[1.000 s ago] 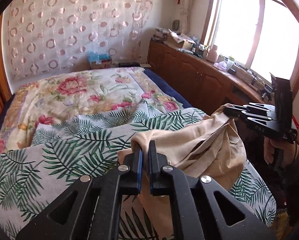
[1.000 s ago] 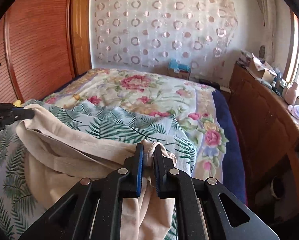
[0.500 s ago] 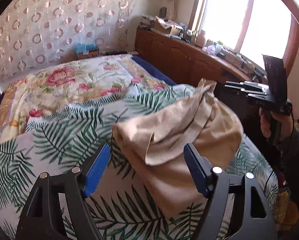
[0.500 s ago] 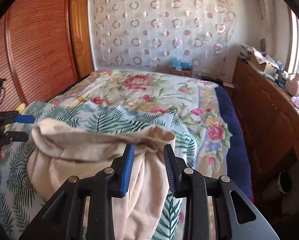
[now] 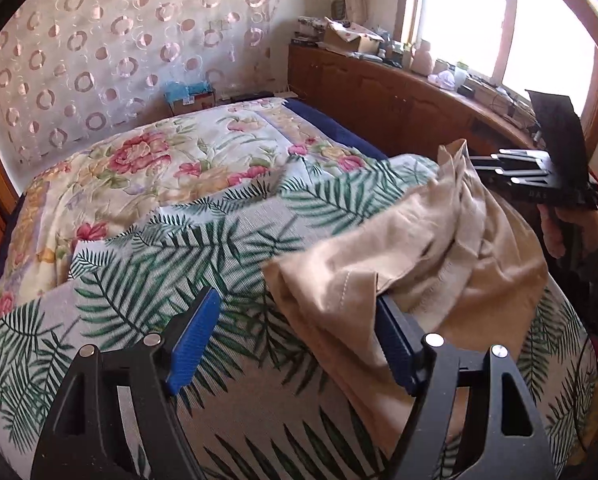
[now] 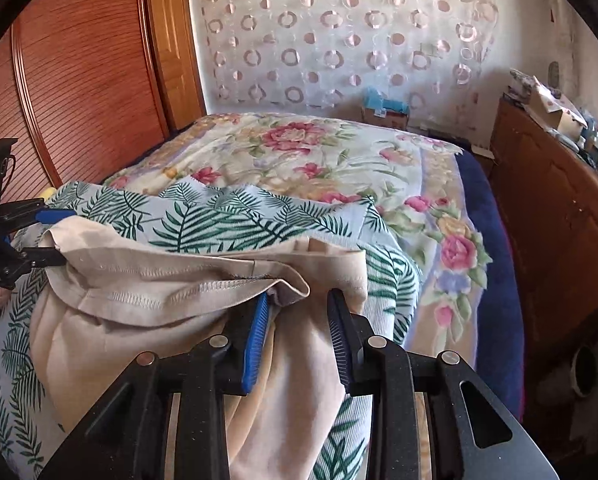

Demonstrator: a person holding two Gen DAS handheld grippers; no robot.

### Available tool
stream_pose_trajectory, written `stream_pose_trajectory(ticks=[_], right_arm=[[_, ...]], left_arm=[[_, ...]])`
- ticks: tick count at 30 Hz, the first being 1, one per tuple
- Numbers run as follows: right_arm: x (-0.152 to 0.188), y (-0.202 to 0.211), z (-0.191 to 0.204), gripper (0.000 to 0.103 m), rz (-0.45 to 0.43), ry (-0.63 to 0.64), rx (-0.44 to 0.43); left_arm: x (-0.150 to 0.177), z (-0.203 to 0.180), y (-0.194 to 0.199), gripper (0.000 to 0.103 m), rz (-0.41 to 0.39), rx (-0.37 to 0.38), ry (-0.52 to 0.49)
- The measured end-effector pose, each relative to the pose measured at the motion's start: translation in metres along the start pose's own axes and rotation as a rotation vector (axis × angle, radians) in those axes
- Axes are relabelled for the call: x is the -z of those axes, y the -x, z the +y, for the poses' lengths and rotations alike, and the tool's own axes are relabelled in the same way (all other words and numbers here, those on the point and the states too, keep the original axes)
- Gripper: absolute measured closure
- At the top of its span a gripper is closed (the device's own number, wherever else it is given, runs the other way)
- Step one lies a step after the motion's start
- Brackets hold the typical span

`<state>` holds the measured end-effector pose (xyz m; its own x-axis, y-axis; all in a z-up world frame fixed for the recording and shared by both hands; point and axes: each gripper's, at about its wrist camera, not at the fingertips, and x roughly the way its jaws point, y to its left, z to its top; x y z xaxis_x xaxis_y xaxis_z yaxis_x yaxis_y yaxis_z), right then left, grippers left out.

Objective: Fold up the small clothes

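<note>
A beige garment (image 5: 439,272) lies bunched on the palm-leaf sheet (image 5: 187,264) at the near end of the bed; it also shows in the right wrist view (image 6: 171,300). My left gripper (image 5: 299,336) is open, its right finger touching the garment's near-left corner, which lies partly between the jaws. My right gripper (image 6: 297,336) is open with the garment's right edge hanging between its fingers (image 6: 341,336), not clamped. The right gripper also shows in the left wrist view (image 5: 479,168) at the garment's far corner. The left gripper shows in the right wrist view (image 6: 45,236) at the left corner.
A floral quilt (image 5: 179,160) covers the far half of the bed. A wooden cabinet (image 5: 399,104) with clutter runs along the right under the window. A wooden wardrobe (image 6: 79,80) stands on the left. A box (image 6: 385,110) sits by the curtain.
Both grippers were shut on the garment's corners one second ago. Both opened and let the garment drop onto the sheet, and have since opened wider.
</note>
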<state>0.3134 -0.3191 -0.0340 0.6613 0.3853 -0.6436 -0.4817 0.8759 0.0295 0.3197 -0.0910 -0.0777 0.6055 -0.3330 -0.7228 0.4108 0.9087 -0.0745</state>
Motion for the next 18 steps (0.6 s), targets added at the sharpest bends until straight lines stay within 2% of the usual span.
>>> stream_pose_trajectory(ticks=[1,3,4,7,10,12,18], right_arm=[[-0.002,-0.001,-0.001,0.089,-0.012,0.000,-0.026],[-0.005,0.000,-0.004,0.100,-0.041,-0.001,-0.088],[-0.007,0.003,-0.005,0.101,-0.060,0.002,-0.092],[-0.013,0.007,-0.013,0.101,-0.086,-0.037,-0.008],[-0.016,0.003,-0.027,0.101,-0.055,-0.101,0.114],[-0.017,0.000,-0.032,0.101,-0.040,-0.116,0.161],[-0.021,0.001,-0.026,0.101,0.006,-0.123,0.201]], left_arm=[[-0.003,0.003,-0.002,0.026,-0.008,-0.010,0.012],[-0.008,0.010,-0.004,0.026,-0.017,-0.035,0.033],[-0.011,0.013,-0.005,0.026,-0.018,-0.055,0.046],[-0.013,0.021,0.003,0.026,-0.056,-0.077,0.086],[-0.014,0.027,0.017,0.026,-0.100,-0.085,0.119],[-0.015,0.028,0.026,0.026,-0.128,-0.079,0.132],[-0.012,0.021,0.023,0.026,-0.095,-0.030,0.117]])
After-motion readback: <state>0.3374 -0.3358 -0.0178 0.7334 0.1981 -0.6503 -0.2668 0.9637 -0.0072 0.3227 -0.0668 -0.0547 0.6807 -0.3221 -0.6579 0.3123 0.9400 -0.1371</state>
